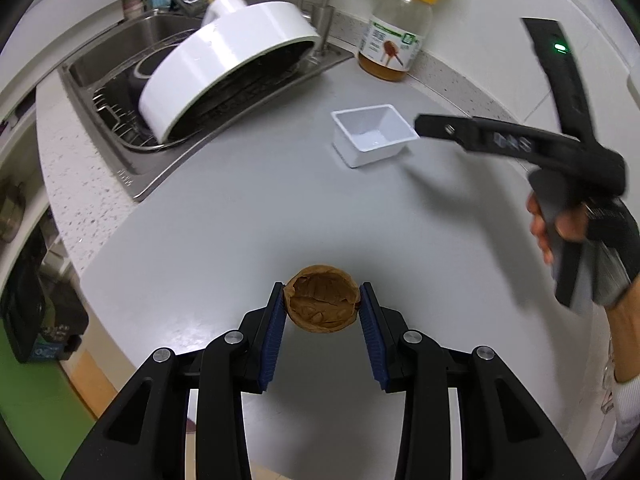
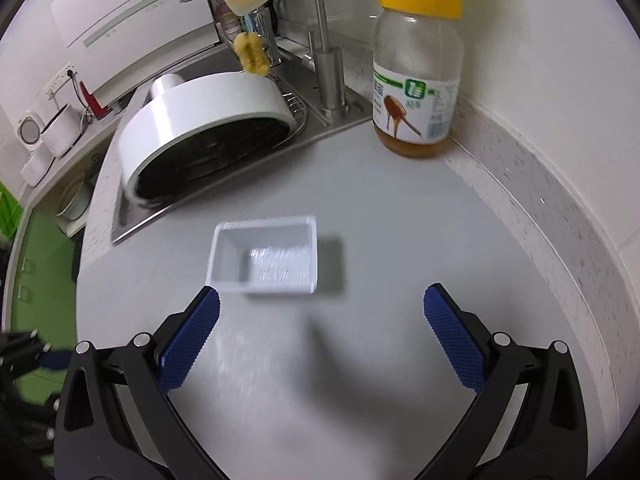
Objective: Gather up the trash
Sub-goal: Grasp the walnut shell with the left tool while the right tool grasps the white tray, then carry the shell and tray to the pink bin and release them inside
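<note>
My left gripper (image 1: 322, 307) pinched a walnut shell half (image 1: 322, 303) between its blue pads, one pad against each side, hollow face towards the camera. The shell was clear of the grey countertop (image 1: 240, 220), casting a shadow on it. Its underside and the pad contact points were hidden from me.

My right gripper (image 2: 322, 312) stood with its fingers spread wide and nothing between them. Its left fingertip (image 2: 200, 320) overlapped the near corner of a small white rectangular tray (image 2: 264, 256); whether it touched the tray I could not tell, as that view was blurred. In the left wrist view the right gripper (image 1: 424, 126) appeared side-on, its tip at the tray's (image 1: 372, 136) far right rim, the hand (image 1: 560, 224) holding it partly cut off at the frame edge.

The tray sat open and upright on the countertop, well apart from the shell. Its contents, if any, were not discernible.

A yellow-lidded jar (image 2: 416, 76) stood at the back against the wall, holding a shallow layer of amber matter. A large white round appliance part (image 1: 228, 64) lay tilted over the sink rack (image 1: 116, 120), concealing most of the basin. A tap column (image 2: 330, 80) rose between sink and jar. Items behind the sink were too small to identify.
</note>
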The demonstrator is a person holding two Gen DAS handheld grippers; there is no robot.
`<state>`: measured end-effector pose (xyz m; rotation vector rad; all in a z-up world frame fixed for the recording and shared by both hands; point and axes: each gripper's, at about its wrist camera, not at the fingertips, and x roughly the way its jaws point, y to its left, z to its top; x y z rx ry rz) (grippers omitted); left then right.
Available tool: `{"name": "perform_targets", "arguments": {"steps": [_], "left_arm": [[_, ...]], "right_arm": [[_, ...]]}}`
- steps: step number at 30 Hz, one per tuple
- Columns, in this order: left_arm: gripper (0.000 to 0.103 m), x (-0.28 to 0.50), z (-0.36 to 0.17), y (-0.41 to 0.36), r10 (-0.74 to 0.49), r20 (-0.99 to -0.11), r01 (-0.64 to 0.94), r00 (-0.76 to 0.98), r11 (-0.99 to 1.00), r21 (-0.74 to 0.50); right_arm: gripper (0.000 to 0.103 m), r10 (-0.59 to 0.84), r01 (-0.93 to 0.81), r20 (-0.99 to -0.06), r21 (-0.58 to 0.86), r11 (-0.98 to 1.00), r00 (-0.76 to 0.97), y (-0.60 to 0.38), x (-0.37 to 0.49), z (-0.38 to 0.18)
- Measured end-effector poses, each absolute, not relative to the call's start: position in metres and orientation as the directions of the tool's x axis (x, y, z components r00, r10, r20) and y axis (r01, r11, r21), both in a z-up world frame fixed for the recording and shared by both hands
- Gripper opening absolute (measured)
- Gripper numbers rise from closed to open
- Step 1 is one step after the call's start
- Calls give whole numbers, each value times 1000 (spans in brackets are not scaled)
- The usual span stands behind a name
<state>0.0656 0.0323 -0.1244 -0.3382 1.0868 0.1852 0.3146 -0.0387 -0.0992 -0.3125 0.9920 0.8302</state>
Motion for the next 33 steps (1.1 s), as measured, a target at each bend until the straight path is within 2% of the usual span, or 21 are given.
{"name": "perform_targets", "arguments": {"steps": [1,2,4,5,8,10,21,27,33], "left_arm": [[37,62,-124,35,-14,-889,-320,458,930,-180],[37,60,-124,37,-12,-888,-327,460,927,-182],[37,56,-124,41,-6,-886,-341,463,922,-185],[37,54,-124,43,-5,-885,-349,465,918,-188],[37,50,-125,48,0,-885,-366,466,910,-193],[37,45,-124,49,6,-884,-379,467,905,-194],[37,12,-92,49,59,-864,-423,501,887,-185],[37,-36,-77,45,114,-847,-480,519,859,-178],[37,-117,-69,45,190,-841,-582,506,795,-170]], "right_arm": [[97,470,-740,-838,126,661,277,-36,318,-101],[79,465,-742,-842,124,659,272,-33,321,-104],[54,442,-740,-857,114,663,264,-26,327,-111],[49,440,-741,-863,122,661,250,-24,330,-115],[11,439,-751,-872,140,646,215,-18,332,-123],[3,443,-757,-872,145,637,206,-17,330,-122],[2,516,-802,-830,152,578,215,-42,278,-67],[2,580,-876,-794,140,462,180,-52,207,-30],[2,618,-934,-780,141,329,100,-41,126,-11]]}}
